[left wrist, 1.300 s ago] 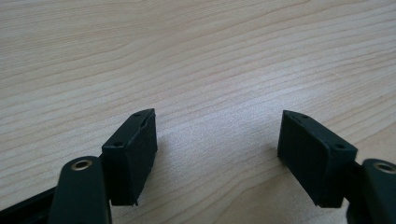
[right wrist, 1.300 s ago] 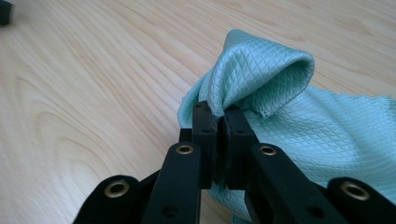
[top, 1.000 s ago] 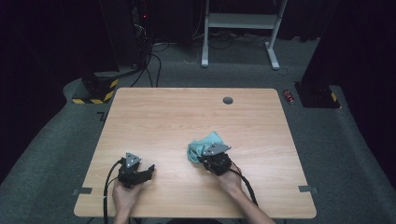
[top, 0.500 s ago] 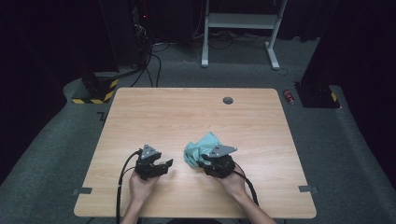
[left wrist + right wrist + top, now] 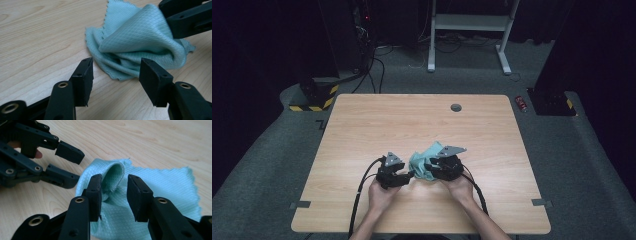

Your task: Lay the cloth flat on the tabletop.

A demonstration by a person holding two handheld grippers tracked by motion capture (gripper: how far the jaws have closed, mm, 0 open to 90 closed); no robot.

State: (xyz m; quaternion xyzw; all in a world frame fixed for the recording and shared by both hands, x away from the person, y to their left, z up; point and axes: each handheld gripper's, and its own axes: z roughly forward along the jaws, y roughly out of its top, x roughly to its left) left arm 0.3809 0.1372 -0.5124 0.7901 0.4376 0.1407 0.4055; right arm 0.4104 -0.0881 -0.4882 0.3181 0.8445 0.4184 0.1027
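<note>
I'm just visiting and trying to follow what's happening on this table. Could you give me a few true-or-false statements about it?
1. The cloth is teal. True.
2. The cloth lies flat and spread out. False: it is bunched up, with a fold standing.
3. The left tool stands open, close by the cloth's edge. True.
4. The right tool is far from the cloth. False: a raised fold stands between its pads.
5. The table is glass. False: wood grain.

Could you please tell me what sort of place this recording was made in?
Probably a lab or workshop: a wooden table on grey carpet, loose cables on the floor, and a white equipment frame behind it.
</note>
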